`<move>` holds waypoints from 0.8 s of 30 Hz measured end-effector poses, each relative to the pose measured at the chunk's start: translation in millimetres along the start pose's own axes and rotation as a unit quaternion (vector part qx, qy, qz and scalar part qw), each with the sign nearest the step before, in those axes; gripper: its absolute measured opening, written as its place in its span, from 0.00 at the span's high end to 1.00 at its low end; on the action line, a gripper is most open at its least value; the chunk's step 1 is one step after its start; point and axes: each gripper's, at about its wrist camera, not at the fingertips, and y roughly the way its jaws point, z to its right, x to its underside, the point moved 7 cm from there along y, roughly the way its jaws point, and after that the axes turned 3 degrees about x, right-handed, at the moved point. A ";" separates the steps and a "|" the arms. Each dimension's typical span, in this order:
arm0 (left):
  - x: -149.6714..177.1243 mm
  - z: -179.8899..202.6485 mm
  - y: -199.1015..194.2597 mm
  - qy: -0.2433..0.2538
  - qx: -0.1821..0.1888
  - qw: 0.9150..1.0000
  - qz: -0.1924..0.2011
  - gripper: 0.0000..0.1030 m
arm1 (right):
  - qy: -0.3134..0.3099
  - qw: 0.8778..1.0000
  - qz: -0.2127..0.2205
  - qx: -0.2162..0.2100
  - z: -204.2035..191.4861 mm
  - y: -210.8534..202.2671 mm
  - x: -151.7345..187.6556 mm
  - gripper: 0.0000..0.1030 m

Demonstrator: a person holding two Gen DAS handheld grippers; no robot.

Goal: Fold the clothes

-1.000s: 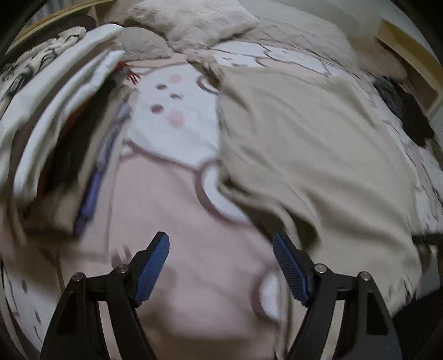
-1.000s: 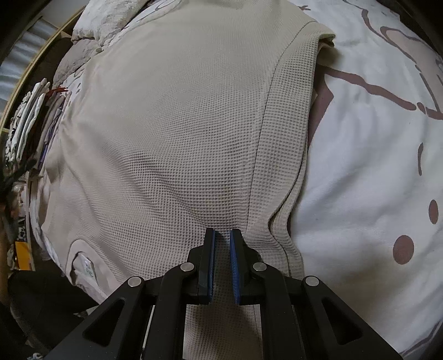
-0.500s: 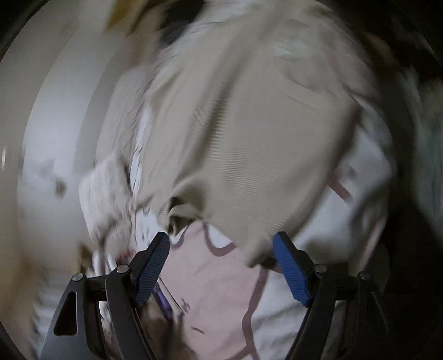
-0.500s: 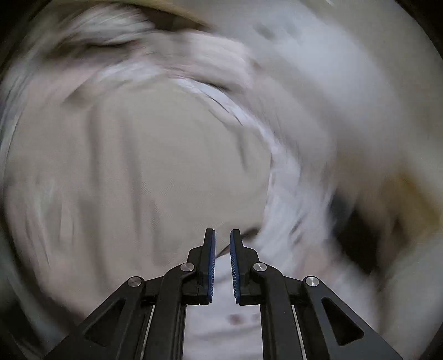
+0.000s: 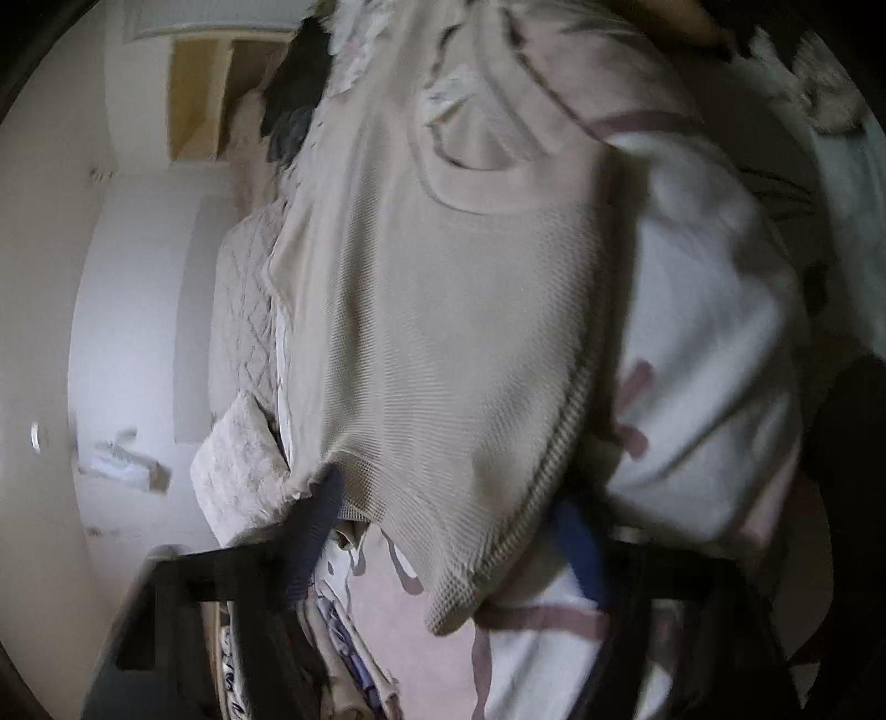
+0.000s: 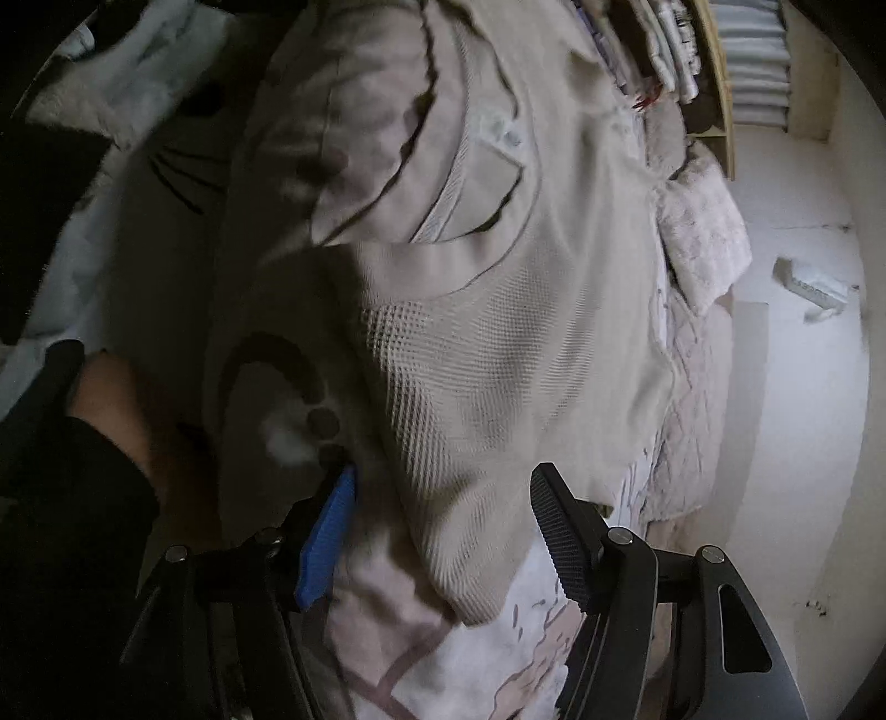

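A beige waffle-knit top [image 5: 454, 332] lies spread on the patterned bedspread [image 5: 709, 343], neckline with a white label away from me. My left gripper [image 5: 448, 543] is open, its blue pads either side of a corner of the top, just above it. In the right wrist view the same top [image 6: 498, 332] fills the middle. My right gripper [image 6: 443, 531] is open, with another corner of the top between its fingers. Both views are tilted sideways.
A fluffy pillow [image 6: 703, 232] and a quilted cover [image 6: 686, 421] lie beside the top. Stacked folded clothes [image 6: 659, 50] sit by a wooden shelf [image 6: 714, 83]. A white wall [image 5: 138, 310] is at the side. A hand in a dark sleeve [image 6: 105, 421] is at the left.
Both grippers swung round fast, so the views rolled sideways. My right gripper went from shut to open. The left stayed open and now straddles a corner of the top.
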 end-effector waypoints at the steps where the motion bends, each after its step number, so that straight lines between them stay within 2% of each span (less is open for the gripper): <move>1: -2.2 -7.3 2.0 -0.021 0.005 1.000 -0.013 0.95 | 0.007 1.000 -0.002 -0.003 3.1 1.1 -1.5 0.47; 3: -6.4 -30.1 -4.7 -0.080 0.026 0.996 -0.018 0.95 | 0.031 0.999 -0.011 -0.018 15.3 1.2 -2.3 0.95; 5: -12.4 -51.5 -20.5 -0.126 0.044 0.991 -0.010 0.96 | 0.057 0.998 -0.018 -0.028 32.0 0.2 -6.7 0.96; 6: -16.3 -56.0 -30.2 -0.134 0.054 0.989 -0.006 0.96 | 0.069 0.997 -0.018 -0.025 43.2 -2.7 -9.7 0.96; 9: -19.9 -48.7 -56.7 -0.119 0.094 0.988 -0.008 0.96 | 0.113 0.992 -0.026 -0.052 65.7 -15.5 -4.7 0.96; 11: -13.1 -29.6 -57.9 -0.089 0.117 0.989 -0.021 0.96 | 0.085 0.992 -0.041 -0.079 51.3 -15.4 3.0 0.96; 14: -2.1 -1.8 -38.4 -0.054 0.146 0.986 -0.051 0.96 | 0.034 0.992 -0.051 -0.109 16.5 -6.3 9.0 0.96; 16: -2.8 8.7 -28.4 -0.051 0.169 0.982 -0.061 0.90 | 0.026 0.991 -0.055 -0.116 5.7 -0.7 6.9 0.95; 17: -3.4 13.4 -28.1 -0.051 0.183 0.980 -0.063 0.82 | 0.023 0.991 -0.059 -0.121 3.5 0.8 6.0 0.85; 18: -4.1 18.1 -27.9 -0.050 0.198 0.977 -0.065 0.63 | 0.027 0.989 -0.060 -0.129 3.8 -1.7 6.2 0.58; 19: -6.9 16.5 -32.1 -0.052 0.205 0.976 -0.056 0.51 | 0.039 0.988 -0.061 -0.139 5.0 -8.2 9.5 0.34; 20: -10.7 12.6 -37.9 -0.055 0.209 0.975 -0.043 0.33 | 0.061 0.985 -0.058 -0.147 9.6 -16.7 13.7 0.03; 22: -15.2 -6.1 -49.0 -0.084 0.224 0.971 -0.019 0.32 | 0.115 0.977 -0.050 -0.172 29.1 -28.3 21.4 0.02; 24: -18.0 -34.4 -53.7 -0.136 0.232 0.963 -0.011 0.32 | 0.207 0.957 -0.045 -0.198 70.1 -30.5 33.0 0.02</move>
